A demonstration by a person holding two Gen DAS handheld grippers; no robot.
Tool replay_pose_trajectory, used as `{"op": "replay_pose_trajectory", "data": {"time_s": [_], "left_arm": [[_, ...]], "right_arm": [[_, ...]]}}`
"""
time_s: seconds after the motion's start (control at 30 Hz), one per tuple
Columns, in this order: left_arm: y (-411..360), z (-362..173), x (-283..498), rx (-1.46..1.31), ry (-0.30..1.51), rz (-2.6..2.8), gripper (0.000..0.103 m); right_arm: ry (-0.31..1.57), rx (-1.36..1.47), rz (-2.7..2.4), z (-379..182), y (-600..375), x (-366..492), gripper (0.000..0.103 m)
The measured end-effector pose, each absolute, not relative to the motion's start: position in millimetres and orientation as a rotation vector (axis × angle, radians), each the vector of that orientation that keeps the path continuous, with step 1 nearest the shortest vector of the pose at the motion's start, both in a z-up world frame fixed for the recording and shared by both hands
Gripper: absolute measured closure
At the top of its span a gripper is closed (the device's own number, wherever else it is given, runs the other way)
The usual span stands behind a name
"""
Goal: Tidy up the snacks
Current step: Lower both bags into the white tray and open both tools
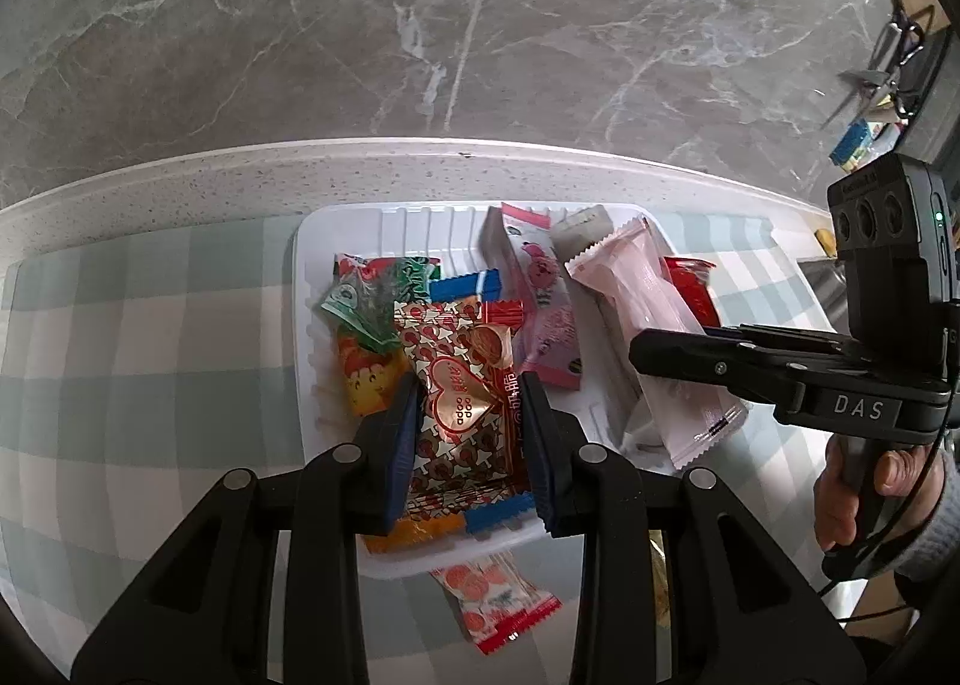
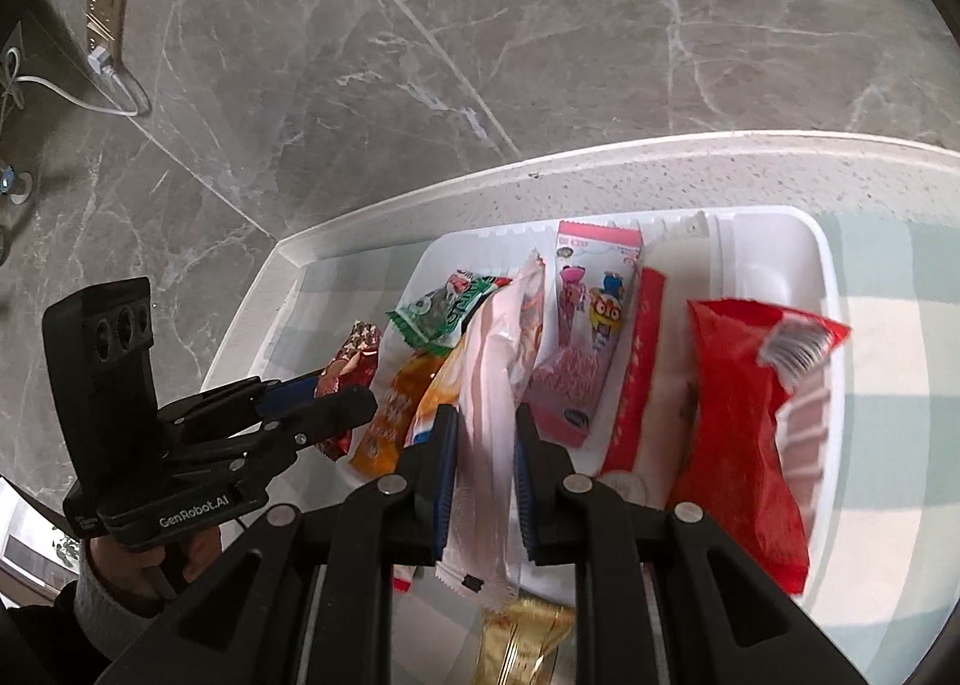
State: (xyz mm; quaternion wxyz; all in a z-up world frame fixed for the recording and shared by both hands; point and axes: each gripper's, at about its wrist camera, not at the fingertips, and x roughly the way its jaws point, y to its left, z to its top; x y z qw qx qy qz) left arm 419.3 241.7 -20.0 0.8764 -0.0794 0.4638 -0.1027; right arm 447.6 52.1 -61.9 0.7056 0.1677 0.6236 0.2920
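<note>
1. Step in hand, as we judge it: both grippers are setting snacks into the white tray (image 1: 312,265), which sits on the checked cloth (image 1: 150,325) near the counter's back edge (image 1: 420,168).
2. Left gripper (image 1: 470,433): fingers closed partway on the red heart-print packet (image 1: 462,385), pads pressing both sides. The packet sits over the tray's near-left part, on top of other wrappers.
3. Right gripper (image 2: 485,481): fingers closed narrow on the long pale-pink packet (image 2: 492,385), gripped near its lower end; the top leans into the tray's middle.
4. To do it well, we'd lower each packet till it rests on the pile before opening, and release one at a time w/ the grippers kept apart, since they're close over one tray.
5. Tray contents: green packet (image 1: 360,307), orange packet (image 1: 366,379), blue-edged wrapper (image 1: 462,283), pink cartoon pouch (image 2: 585,337), red-white wrapper (image 2: 636,379), red bag (image 2: 744,415) at the right end.
6. Outside the tray, on the cloth at its near side: strawberry-print packet (image 1: 492,601) and gold wrapper (image 2: 522,643). These likely go in next.
</note>
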Motion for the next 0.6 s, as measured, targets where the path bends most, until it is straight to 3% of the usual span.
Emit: {"op": "replay_pose_trajectory", "data": {"time_s": [0.6], "left_arm": [[239.3, -40.9, 441.8, -0.139, 0.979, -0.158, 0.071]], "right_arm": [[1.365, 0.268, 0.616, -74.4, 67.9, 462.1, 0.081]]}}
